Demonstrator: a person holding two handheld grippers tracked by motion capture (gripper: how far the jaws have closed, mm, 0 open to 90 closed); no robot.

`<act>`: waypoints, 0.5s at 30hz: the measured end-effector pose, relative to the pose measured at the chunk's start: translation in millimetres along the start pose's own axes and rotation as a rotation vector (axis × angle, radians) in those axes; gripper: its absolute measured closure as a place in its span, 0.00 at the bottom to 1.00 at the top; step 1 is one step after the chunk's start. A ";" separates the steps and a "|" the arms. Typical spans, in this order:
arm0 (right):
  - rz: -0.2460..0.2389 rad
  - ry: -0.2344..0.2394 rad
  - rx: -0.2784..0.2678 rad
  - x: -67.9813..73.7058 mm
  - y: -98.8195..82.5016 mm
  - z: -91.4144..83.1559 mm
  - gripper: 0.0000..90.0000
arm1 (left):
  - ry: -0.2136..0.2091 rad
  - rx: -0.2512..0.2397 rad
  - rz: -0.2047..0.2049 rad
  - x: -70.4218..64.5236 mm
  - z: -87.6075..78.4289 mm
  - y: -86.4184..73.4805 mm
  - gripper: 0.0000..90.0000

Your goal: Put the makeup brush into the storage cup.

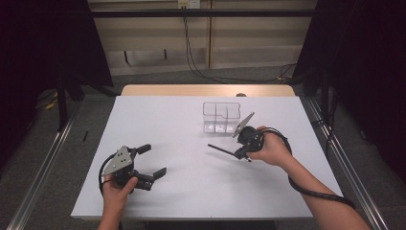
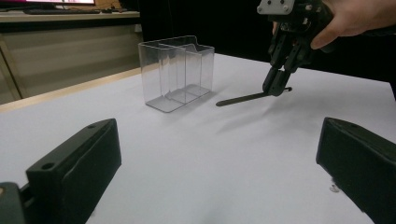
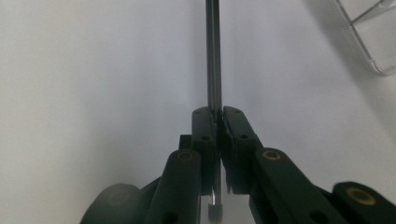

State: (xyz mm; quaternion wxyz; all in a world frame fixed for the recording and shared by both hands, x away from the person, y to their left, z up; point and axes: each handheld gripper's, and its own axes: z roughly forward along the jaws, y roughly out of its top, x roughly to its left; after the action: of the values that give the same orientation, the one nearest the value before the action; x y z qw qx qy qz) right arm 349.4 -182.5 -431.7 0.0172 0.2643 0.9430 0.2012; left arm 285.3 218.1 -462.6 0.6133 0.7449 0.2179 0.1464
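Black right gripper (image 1: 238, 152) clamps a thin rod (image 1: 220, 149) — open table (image 1: 182, 120) leftward; left gripper (image 1: 152, 162) gapes.

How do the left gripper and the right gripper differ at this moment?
The left gripper has its fingers spread wide with nothing between them; the right gripper is shut on a thin dark rod. The left sits low near the table's front edge; the right is by the clear organizer. Both are hand-held.
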 end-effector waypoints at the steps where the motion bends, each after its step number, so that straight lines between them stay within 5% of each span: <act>1: -0.012 0.007 -0.005 3.3 1.3 -0.9 0.94 | -0.004 0.004 0.005 0.0 0.6 0.1 0.00; 15: -0.093 0.061 -0.035 25.6 13.5 -1.1 0.94 | -0.023 0.016 0.012 -3.8 8.3 7.0 0.00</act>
State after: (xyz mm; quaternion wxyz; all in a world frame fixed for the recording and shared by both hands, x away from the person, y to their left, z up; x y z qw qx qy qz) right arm 333.9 -159.5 -423.5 0.0022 0.2136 0.9508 0.2245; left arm 287.0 208.1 -457.3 0.6090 0.7527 0.2072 0.1397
